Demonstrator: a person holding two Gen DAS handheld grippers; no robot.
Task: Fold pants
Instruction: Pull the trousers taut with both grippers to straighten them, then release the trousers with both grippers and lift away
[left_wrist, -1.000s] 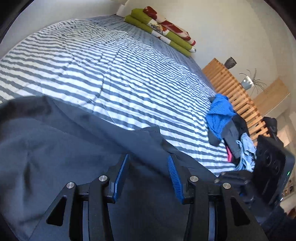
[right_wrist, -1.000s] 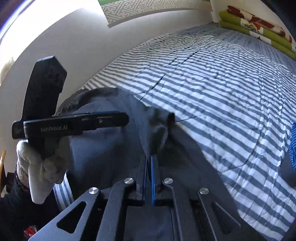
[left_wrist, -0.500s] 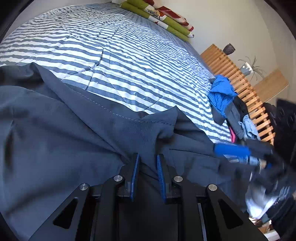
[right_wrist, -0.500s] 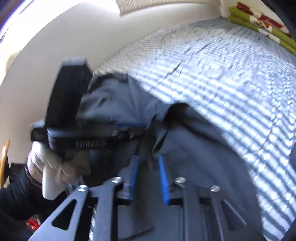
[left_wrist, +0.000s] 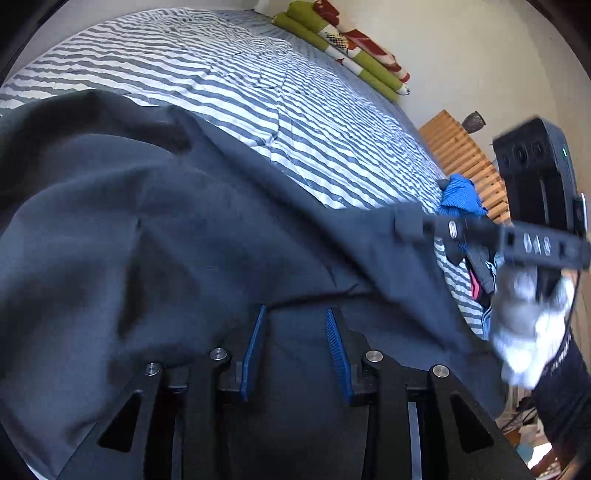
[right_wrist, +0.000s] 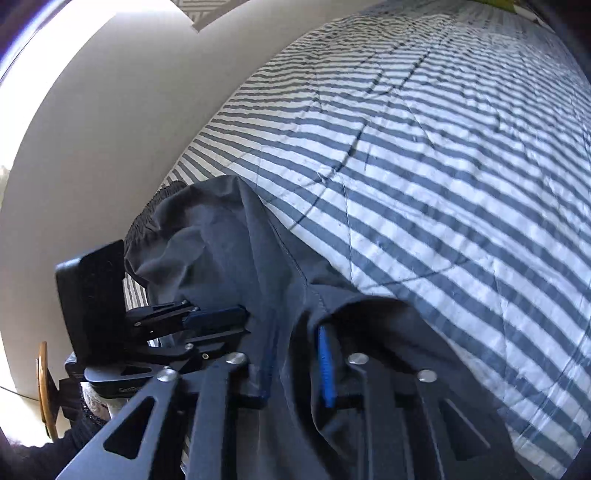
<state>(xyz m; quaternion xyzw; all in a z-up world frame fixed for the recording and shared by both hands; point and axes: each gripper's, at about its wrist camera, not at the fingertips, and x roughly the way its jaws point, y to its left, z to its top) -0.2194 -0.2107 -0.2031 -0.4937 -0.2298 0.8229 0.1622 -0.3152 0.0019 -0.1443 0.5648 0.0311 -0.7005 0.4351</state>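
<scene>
Dark blue-grey pants (left_wrist: 155, 229) lie crumpled on the near part of a striped bed. My left gripper (left_wrist: 295, 309) hovers just above them, its jaws opening; the blue pads (left_wrist: 255, 347) stand apart with only flat cloth beneath them. In the right wrist view the left gripper (right_wrist: 245, 321) sits low at the left, on the pants (right_wrist: 210, 251). My right gripper (right_wrist: 297, 325) is closing on a raised fold of the cloth, which drapes over one finger. From the left wrist view the right gripper (left_wrist: 410, 225) holds a pants edge pulled taut to the right.
The grey-and-white striped bed cover (left_wrist: 258, 85) stretches far ahead. Folded green and red blankets (left_wrist: 347, 44) lie at its far end. A heap of clothes with a blue garment (left_wrist: 461, 195) sits at the right edge by a wooden slatted bench (left_wrist: 461, 147). A wall (right_wrist: 110, 129) runs along the left.
The right gripper let go of the cloth, opened and shifted right, and now has a fold between its pads. The left gripper narrowed, then widened, and sank closer to the pants.
</scene>
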